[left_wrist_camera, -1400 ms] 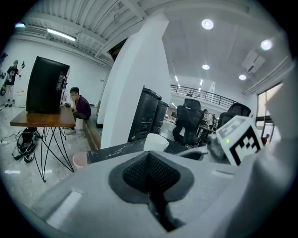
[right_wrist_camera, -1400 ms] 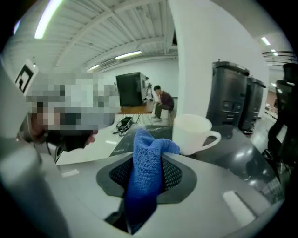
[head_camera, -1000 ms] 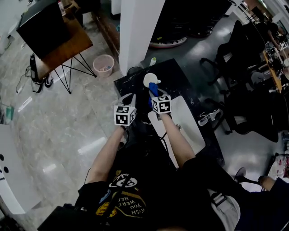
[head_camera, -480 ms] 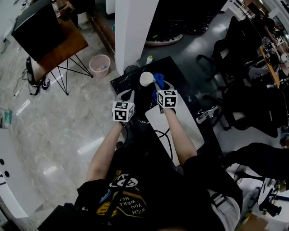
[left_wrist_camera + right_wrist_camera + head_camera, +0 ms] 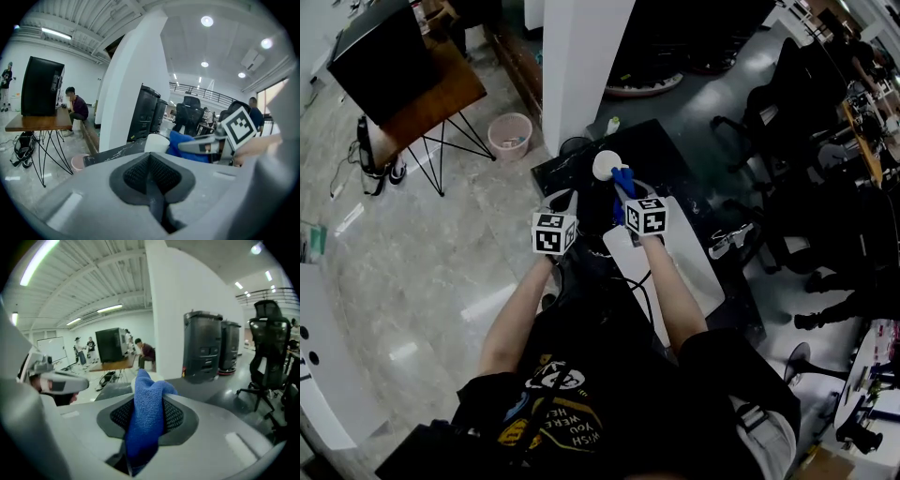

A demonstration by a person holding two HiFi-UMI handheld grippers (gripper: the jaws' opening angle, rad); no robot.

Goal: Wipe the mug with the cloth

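Far L on the floor: pink bin [image 5: 512, 134], not in play.

L gripper [image 5: 566, 201] hangs just short of the mug. Its jaws are pressed together w/ nothing between them; its own view shows the pads meeting on air. It hasn't budged over the last sec, so it's not steadying anything.

Centre: white mug [image 5: 607, 165] stands upright on the black table [image 5: 667, 155], near its far L corner, in front of the white pillar [image 5: 581, 56]. Nothing holds it.

Just R of that, the blue cloth [image 5: 623, 179] is pinched in the R gripper [image 5: 625, 192], jaws clamped on a bunched fold, same grip as before.

What's changed: half a sec ago the cloth sat off the mug's R side. Now it's back across the near-R rim, w/ the R gripper a touch higher than a sec ago. Reads to me as a wiping stroke under way, back & forth round the rim. Prob. not finished, as only that one side seems covered. Can't tell how hard the cloth bears on the mug.

Risk: the mug is free-standing, so a sideways swipe could shove or tip it. I'd keep strokes light, or bring the L gripper in as a stop.

R of both: white board [image 5: 689, 262] lying on the table.
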